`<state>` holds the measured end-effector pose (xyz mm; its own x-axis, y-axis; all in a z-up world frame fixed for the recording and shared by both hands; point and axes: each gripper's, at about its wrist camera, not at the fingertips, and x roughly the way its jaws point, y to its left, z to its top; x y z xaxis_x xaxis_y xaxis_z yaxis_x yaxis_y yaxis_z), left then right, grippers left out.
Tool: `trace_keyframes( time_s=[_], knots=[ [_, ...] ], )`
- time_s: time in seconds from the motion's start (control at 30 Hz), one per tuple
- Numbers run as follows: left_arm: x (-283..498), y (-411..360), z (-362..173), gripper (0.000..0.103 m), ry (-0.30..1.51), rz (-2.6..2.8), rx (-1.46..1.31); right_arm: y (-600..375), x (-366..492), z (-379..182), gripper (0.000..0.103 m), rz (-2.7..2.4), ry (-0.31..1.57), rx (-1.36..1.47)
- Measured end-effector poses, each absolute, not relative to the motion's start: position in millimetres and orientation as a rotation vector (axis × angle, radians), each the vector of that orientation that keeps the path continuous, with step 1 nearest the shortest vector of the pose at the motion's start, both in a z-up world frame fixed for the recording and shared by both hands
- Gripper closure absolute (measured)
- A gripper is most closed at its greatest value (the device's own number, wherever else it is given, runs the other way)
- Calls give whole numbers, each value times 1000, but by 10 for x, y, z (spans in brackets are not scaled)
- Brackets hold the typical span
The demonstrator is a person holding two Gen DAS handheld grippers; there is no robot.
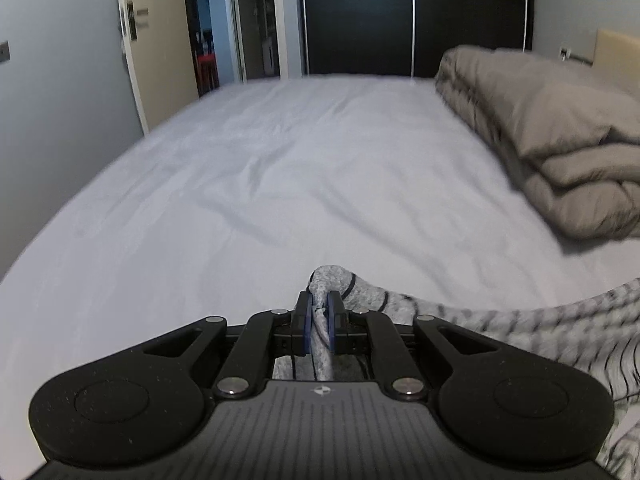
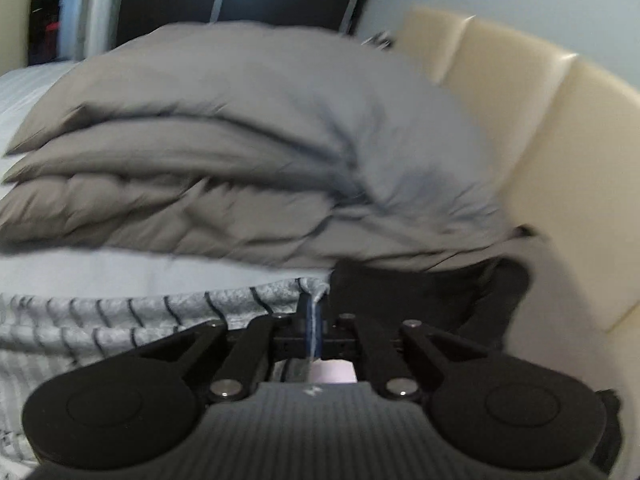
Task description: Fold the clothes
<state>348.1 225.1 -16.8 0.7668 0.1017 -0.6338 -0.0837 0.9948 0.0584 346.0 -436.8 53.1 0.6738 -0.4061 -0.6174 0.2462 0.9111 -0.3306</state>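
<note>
Both grippers (image 1: 319, 307) (image 2: 313, 307) pinching striped garment (image 1: 500, 320), stretched sideways between

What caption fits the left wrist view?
Left gripper shut on striped grey garment above white bed sheet.

A heathered light-grey knit garment (image 1: 500, 332) carries thin dark stripes. The smooth bedsheet (image 1: 260, 184) is pale white. A folded puffy duvet (image 2: 224, 152) is taupe-grey. The padded headboard (image 2: 560, 152) is cream. Both black plastic grippers show blue pads (image 1: 308, 320).
</note>
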Motion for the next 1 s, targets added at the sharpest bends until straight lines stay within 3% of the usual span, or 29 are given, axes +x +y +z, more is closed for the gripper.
trace_keyframes(
  time_s=[0.23,0.3,0.33,0.37,0.43,0.47,0.73,1.0],
  knots=[
    [3650,2049,-244,96,666,77,-3,-4528,3677,439,96,-432,705,-157],
    [3702,2011,-354,92,712,58,9,-4513,3728,321,80,-446,741,-175],
    [3717,1992,-404,87,734,54,22,-4504,3723,280,57,-459,748,-186],
    [3718,1967,-441,84,745,57,46,-4493,3710,241,45,-470,750,-199],
    [3700,1936,-470,61,748,67,91,-4478,3659,187,45,-451,758,-223],
    [3684,1926,-472,57,743,74,110,-4476,3627,167,45,-441,764,-234],
    [3556,1830,-304,56,710,12,145,-4463,3023,261,47,-215,756,-169],
    [3401,1680,-139,56,756,-83,135,-4244,2744,127,45,-22,803,-442]
  ],
)
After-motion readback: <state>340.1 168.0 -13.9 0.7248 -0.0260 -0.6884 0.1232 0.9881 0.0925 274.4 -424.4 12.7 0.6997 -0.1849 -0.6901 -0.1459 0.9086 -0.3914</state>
